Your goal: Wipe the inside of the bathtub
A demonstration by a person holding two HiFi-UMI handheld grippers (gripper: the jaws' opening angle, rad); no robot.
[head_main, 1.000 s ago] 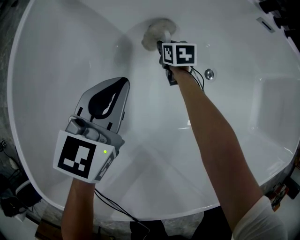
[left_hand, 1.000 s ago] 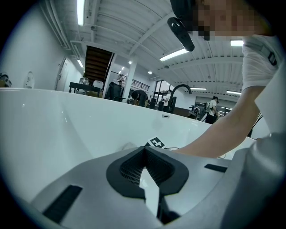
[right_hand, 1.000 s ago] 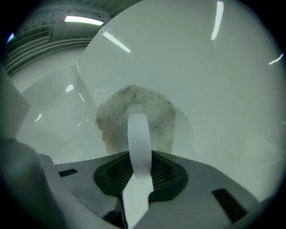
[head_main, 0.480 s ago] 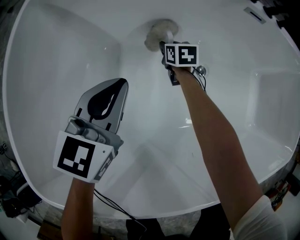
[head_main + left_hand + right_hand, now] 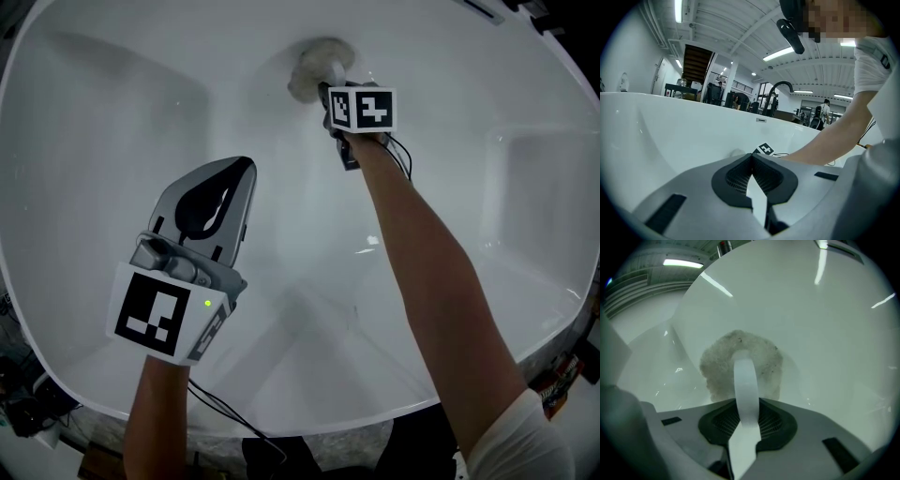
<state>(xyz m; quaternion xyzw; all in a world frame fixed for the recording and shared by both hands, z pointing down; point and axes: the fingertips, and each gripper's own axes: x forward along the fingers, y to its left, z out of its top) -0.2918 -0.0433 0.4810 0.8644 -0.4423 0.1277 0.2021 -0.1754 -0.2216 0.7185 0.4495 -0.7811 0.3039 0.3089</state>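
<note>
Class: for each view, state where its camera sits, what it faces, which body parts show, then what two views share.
Head view: on the head, steeply down into the bathtub; both forearms, left gripper and right gripper show.
Left gripper view: along its shut jaws, across the bathtub; right forearm shows.
Right gripper view: along jaws clamping the white handle, facing the bathtub wall; no body.
Shared: head and right gripper views show the scrub pad.

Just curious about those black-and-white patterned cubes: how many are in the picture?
2. One cube sits low at the left; the other cube is near the top middle, beside the scrubbing pad. None seems hidden.
</note>
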